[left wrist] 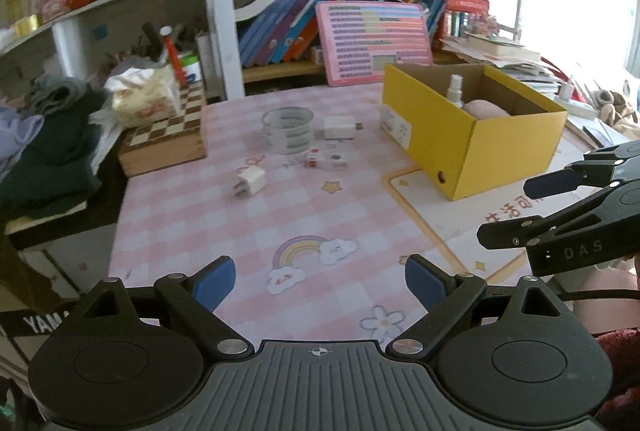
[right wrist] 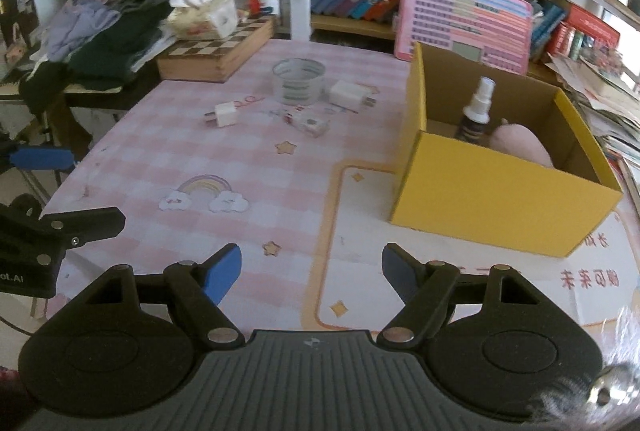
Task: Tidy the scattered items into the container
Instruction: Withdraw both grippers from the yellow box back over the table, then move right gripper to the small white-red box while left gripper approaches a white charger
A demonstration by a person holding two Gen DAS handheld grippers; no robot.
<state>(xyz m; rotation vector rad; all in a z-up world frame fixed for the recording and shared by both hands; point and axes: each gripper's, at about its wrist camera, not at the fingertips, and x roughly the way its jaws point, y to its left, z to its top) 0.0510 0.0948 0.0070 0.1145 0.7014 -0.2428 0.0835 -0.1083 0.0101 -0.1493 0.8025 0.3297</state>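
Both my grippers, left point(left wrist: 320, 285) and right point(right wrist: 312, 273), hover over the pink checked bench point(left wrist: 224, 231) with fingers spread, holding nothing. Two white chargers point(right wrist: 225, 114) point(right wrist: 347, 92), a clear cup point(right wrist: 298, 80) and a small packet point(right wrist: 310, 123) lie left of the yellow box point(right wrist: 496, 187), which holds a spray bottle point(right wrist: 476, 111).

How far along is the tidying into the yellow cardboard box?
Done: a dark spray bottle and a soft pink item sit inside the yellow cardboard box. In hand: nothing; the left hand-held gripper and right hand-held gripper are open and empty. Left on the pink checked tablecloth: clear tape roll, two white plug chargers and a small clear box.
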